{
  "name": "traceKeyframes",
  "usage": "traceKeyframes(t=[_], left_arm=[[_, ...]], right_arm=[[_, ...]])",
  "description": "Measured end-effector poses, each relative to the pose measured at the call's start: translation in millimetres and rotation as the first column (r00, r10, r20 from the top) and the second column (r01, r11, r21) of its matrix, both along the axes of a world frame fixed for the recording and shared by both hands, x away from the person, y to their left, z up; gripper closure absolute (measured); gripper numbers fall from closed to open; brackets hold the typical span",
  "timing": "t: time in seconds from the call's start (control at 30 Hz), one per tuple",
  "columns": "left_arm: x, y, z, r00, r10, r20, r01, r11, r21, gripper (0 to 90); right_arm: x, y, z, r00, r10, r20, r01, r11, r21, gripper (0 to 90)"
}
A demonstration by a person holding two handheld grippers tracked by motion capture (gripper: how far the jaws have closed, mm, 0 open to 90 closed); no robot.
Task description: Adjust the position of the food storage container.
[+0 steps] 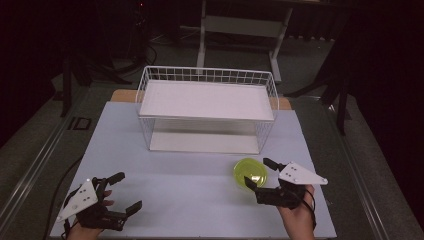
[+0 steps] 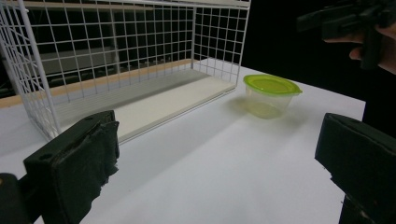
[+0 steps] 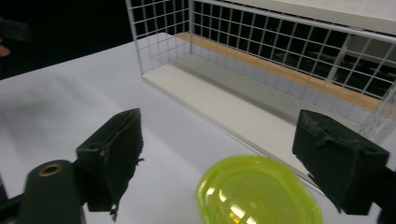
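We have the right tool point(image 1: 260, 173) with its jaws spread wide, hanging just above and around the small tub point(image 1: 250, 173), which sits on the white surface point(image 1: 190, 185) a little in front of the wire rack point(image 1: 207, 107), near its right end. The tub is clear plastic with a green lid point(image 3: 259, 193), and in the right gripper view that lid lies between our two jaws, not yet touched.

Our main worry is the squeeze. The tub looks thin and light, so if we close on the lid rim rather than lower on the wall, we judge it could pop out sideways or the lid could lift off. If we come down unevenly, one jaw may meet it first and shove it across the smooth surface toward the rack's front edge.

The left tool point(image 1: 120, 192) waits open and empty near the front left corner, well apart from the tub, so it cannot steady anything if the tub slides.
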State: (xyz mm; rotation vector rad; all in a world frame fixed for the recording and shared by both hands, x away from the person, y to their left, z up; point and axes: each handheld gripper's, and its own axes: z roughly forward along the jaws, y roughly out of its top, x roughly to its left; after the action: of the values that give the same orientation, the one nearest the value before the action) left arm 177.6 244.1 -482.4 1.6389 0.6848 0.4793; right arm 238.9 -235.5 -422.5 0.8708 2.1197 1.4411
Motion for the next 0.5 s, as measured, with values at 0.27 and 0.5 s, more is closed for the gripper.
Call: traceKeyframes(t=[0.27, 0.5], left_arm=[[0.4, -0.8, -0.6, 1.0000, -0.002, -0.003, 0.002, 1.0000, -0.001, 0.5], [0.2, -0.4, -0.7, 1.0000, -0.001, -0.004, 0.001, 1.0000, -0.003, 0.5]], right_arm=[[30.2, -11.7, -2.1, 0.9962, -0.086, -0.014, 0.086, 0.996, 0.015, 14.4], [54.4, -27.2, -11.1, 0.9857, -0.168, -0.016, 0.167, 0.986, -0.012, 18.3]])
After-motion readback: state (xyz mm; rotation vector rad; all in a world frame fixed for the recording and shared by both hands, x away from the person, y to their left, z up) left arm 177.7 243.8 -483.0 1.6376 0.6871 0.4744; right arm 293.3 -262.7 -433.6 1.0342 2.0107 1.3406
